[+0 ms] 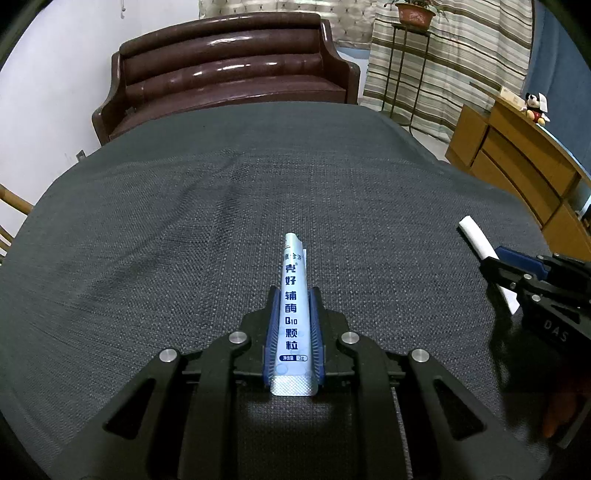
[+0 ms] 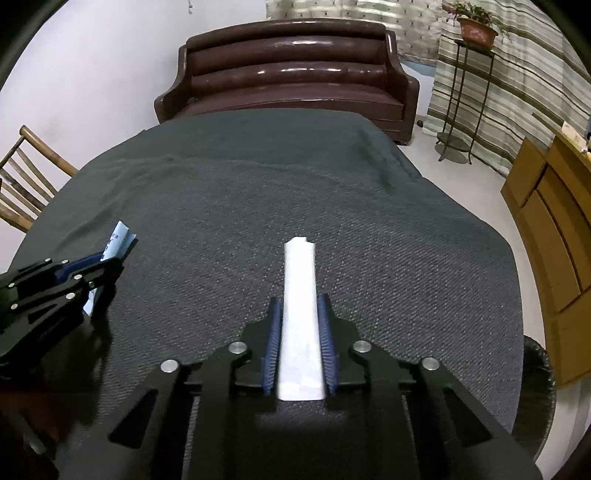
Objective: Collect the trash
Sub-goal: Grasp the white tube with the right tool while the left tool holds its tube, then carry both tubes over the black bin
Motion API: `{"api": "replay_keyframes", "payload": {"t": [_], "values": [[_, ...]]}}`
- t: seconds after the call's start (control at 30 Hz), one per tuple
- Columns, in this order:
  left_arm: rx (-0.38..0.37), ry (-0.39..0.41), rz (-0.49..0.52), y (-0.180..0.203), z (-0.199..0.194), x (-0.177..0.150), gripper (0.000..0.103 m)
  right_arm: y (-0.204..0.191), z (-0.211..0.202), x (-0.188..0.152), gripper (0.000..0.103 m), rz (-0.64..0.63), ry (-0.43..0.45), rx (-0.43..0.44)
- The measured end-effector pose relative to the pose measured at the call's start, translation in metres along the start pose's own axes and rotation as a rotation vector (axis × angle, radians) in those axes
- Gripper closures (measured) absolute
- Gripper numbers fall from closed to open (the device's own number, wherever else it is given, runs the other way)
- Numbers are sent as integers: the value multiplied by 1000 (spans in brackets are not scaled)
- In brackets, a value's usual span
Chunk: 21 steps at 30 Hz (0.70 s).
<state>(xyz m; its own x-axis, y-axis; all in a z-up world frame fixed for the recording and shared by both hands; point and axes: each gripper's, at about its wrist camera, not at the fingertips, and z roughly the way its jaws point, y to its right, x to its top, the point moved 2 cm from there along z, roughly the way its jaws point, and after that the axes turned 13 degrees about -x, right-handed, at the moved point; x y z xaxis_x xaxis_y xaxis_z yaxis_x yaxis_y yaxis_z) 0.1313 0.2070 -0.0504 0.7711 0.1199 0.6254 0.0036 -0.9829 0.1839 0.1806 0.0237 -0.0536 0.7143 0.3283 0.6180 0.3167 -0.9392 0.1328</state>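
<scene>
Left tongs (image 1: 294,295) clamp a blue sachet (image 1: 293,295); right tongs (image 2: 300,306) clamp a white strip (image 2: 300,295); bare tabletop (image 1: 184,221) ahead to its far edge.

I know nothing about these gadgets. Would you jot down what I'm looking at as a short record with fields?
Setting: table under a dark grey cloth, brown sofa behind it
Left tool: shut on a pale blue sachet with printed text
Right tool: shut on a white paper strip
Trash left on the cloth: none in view
Nearby: wooden cabinet, potted plant on a stand
</scene>
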Motion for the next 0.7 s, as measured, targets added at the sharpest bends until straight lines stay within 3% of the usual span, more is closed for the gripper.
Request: {"api": "replay_keyframes", "payload": {"t": [0.7], "values": [[-6,17,21,15,-7,-5,87,3,-19,-20,84,42,25,-17]]}}
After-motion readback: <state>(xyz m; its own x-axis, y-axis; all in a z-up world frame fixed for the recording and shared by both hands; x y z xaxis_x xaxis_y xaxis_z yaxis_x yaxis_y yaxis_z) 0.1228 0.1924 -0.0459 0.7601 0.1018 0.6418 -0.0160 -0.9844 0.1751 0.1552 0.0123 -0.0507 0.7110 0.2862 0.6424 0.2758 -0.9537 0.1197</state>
